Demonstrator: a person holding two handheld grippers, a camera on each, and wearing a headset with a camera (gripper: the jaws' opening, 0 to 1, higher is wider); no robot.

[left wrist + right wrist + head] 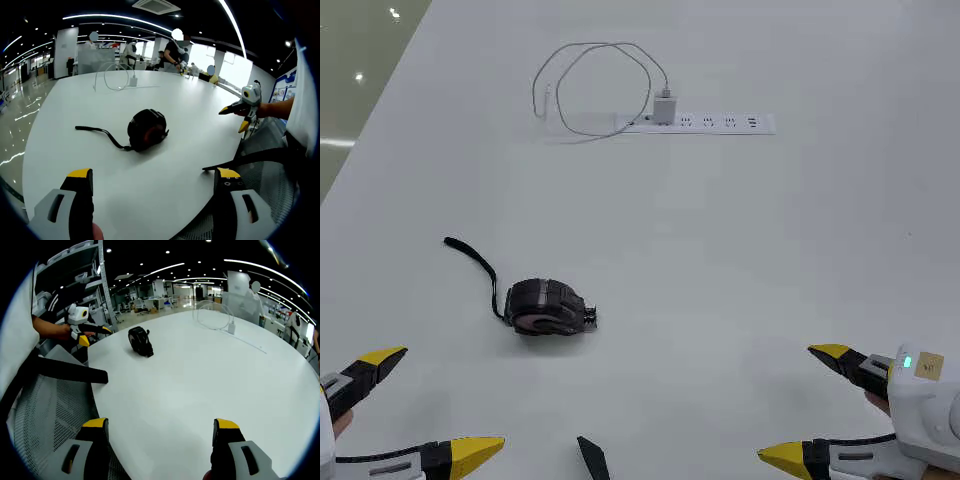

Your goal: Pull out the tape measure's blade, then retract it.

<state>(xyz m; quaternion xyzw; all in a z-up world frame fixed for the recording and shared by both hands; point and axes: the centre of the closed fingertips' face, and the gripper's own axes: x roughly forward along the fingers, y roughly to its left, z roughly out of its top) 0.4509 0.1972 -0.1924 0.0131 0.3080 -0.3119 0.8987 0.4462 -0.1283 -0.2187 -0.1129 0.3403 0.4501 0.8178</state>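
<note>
Yellow tips at the bottom of the head view, two pairs of them. The left tool sits low on the left, jaws spread wide, nothing between them. The right tool is low on the right, just as wide and just as empty, with a green light on its white body. Both hover at the near edge of the white bench, well apart from each other and touching nothing.

In the right gripper view, a grey mesh chair sits just off that near edge, its black armrest reaching toward the bench. Across from it, a hand holds the left tool, jaws parted.

Further in is the tape, a dark case with a reddish side face. It rests on the bench left of centre, nearer the left tool than the right, and clear of both. The blade's hook sits right at the case mouth, on the end facing the right tool. From the other end the black strap trails off, curving away to the far left and lying flat on the bench.

Far back now, a white strip lies across the bench, well apart from the tape. A white charger is plugged in near its left end, and its thin cable loops round to the left.

Beyond the bench, in the left gripper view, people stand under long ceiling lights.
</note>
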